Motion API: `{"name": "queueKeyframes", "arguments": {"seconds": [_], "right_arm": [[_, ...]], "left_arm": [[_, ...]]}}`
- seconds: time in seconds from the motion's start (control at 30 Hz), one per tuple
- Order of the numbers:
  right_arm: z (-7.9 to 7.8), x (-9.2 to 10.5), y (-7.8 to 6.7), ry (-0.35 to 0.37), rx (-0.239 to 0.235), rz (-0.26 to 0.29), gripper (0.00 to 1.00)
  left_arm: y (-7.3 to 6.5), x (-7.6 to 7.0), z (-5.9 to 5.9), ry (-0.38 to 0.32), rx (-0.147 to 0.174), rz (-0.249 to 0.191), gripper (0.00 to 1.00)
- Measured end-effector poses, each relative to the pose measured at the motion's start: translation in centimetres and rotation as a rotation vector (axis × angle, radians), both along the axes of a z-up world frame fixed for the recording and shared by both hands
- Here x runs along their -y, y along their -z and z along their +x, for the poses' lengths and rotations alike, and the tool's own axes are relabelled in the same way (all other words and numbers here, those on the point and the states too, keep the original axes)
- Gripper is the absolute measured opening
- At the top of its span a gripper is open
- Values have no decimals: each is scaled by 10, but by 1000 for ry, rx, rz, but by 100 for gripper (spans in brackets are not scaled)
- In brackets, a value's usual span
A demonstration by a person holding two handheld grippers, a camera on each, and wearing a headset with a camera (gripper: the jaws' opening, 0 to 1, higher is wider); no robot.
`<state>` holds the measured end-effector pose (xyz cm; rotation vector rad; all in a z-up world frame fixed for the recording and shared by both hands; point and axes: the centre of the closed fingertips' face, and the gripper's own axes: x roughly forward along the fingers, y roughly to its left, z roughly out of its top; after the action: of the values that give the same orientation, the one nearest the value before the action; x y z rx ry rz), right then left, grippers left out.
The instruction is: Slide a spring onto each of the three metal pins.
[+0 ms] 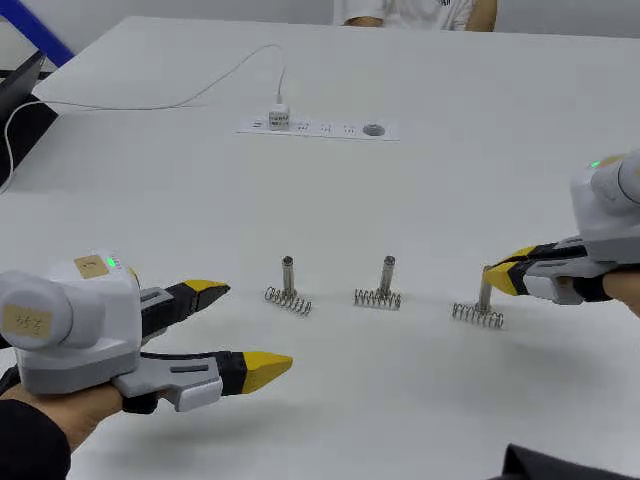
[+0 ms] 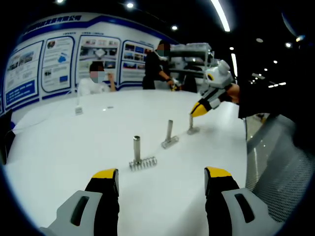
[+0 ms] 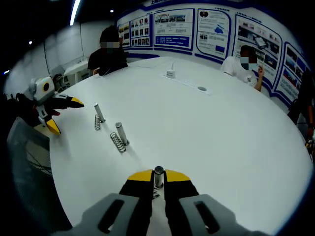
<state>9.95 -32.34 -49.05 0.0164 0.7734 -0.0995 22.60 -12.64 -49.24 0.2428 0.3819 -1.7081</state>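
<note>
At bottom centre, right gripper (image 3: pixel 158 178), yellow-tipped jaws drawn in tight on either side of the near pin (image 3: pixel 158 176), upright between them. Just below, in the gap, a glimpse of coil, too dim to tell more. Up and left on the white table (image 3: pixel 211 142), middle pin (image 3: pixel 120 132) standing, a spring (image 3: pixel 116 141) lying at its foot. Farther up-left, far pin (image 3: pixel 99 111), likewise upright, a second spring (image 3: pixel 97 122) beside its base. At the left edge, left gripper (image 3: pixel 65 116), jaws spread wide. Toward upper centre, a power strip (image 3: pixel 189 84) with a white plug (image 3: pixel 171 73). Beyond the table's far edge, a person in dark (image 3: pixel 110 59) and a person in white (image 3: pixel 241 66); behind them, blue-and-white wall posters (image 3: pixel 172 29).
</note>
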Motion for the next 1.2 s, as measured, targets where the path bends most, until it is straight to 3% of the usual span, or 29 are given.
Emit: {"name": "queueKeyframes", "arguments": {"seconds": [0.8,1.2], "right_arm": [[-11,-1,10,-25,-31,-4,13],[-20,-8,27,-118,-105,-18,16]], "left_arm": [[-1,-1,-2,3,0,-3,72],[-1,1,-6,11,0,-3,72]]}}
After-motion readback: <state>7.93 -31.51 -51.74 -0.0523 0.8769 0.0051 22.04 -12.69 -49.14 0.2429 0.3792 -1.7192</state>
